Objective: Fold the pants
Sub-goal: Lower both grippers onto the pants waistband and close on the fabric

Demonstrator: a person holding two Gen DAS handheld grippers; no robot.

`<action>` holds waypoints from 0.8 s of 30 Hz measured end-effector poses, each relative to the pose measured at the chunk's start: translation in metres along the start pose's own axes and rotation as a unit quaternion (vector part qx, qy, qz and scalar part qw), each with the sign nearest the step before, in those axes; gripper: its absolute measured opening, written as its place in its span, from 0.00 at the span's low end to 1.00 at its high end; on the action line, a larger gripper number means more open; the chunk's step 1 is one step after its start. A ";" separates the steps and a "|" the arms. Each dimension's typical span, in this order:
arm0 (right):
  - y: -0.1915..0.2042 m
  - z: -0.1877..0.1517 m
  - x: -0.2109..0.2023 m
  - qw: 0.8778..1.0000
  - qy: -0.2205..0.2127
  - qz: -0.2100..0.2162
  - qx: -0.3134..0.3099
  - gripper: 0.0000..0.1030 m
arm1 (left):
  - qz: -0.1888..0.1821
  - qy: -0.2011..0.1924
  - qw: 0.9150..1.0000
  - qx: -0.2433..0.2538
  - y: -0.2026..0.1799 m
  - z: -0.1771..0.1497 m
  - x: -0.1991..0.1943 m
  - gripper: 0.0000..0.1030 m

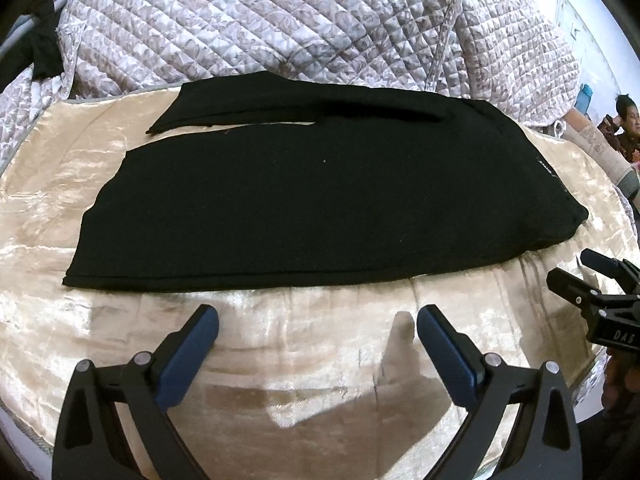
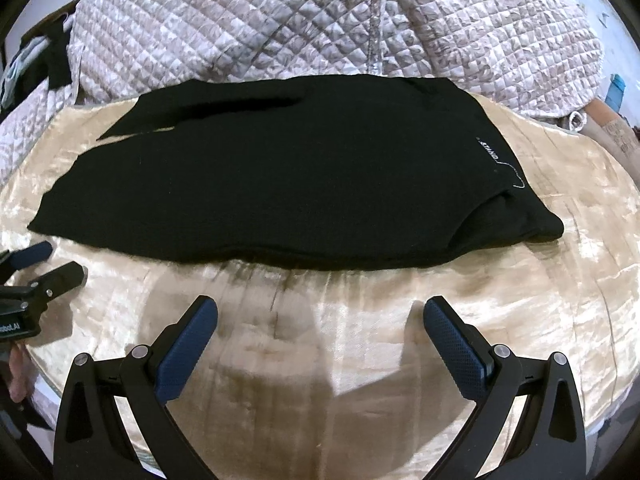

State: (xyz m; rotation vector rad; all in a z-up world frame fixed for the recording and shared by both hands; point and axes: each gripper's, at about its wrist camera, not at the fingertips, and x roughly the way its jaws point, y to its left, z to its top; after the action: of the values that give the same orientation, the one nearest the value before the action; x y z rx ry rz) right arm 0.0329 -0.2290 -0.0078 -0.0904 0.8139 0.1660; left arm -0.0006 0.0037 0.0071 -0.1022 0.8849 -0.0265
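Black pants [image 1: 304, 208] lie flat on a shiny beige satin cloth [image 1: 280, 360], legs running out to the left, waistband end to the right where a small white label [image 2: 489, 151] sits near the edge. The two legs are not quite stacked: at the left a sliver of cloth shows between the far leg [image 1: 224, 108] and the near one, so the lengthwise fold looks only roughly made. Spread flat and side-on like this, the garment probably awaits a crosswise fold, cuffs toward waist. Left tool [image 1: 318, 330] hovers above bare satin just short of the pants' near edge, fingers spread wide, holding nothing; same for the right tool [image 2: 320, 322], also splayed and empty, near the waistband half. Each tool appears at the margin of the other's view, so the pair sit side by side, apart from each other and clear of the fabric, likely staged one per end for a two-handed lift. A quilted patterned bedspread [image 1: 280, 20] is heaped behind. A seated person [image 1: 628, 128] shows at the far right edge.
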 end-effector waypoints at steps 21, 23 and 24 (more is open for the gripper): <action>-0.085 0.020 0.016 0.982 0.013 0.068 0.175 0.91 | -0.082 -0.020 0.986 -0.141 0.060 0.015 0.001 0.90; -0.097 0.023 0.019 0.975 0.007 0.086 0.206 0.91 | -0.092 -0.024 0.983 -0.159 0.066 0.016 0.003 0.90; -0.102 0.024 0.020 0.972 0.004 0.093 0.218 0.91 | -0.095 -0.026 0.981 -0.165 0.068 0.017 0.004 0.90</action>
State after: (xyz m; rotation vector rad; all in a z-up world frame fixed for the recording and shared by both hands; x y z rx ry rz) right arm 0.0819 -0.3233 -0.0045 0.4003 0.8509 0.1592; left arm 0.0139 0.0729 0.0077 -0.4959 0.8184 -0.0548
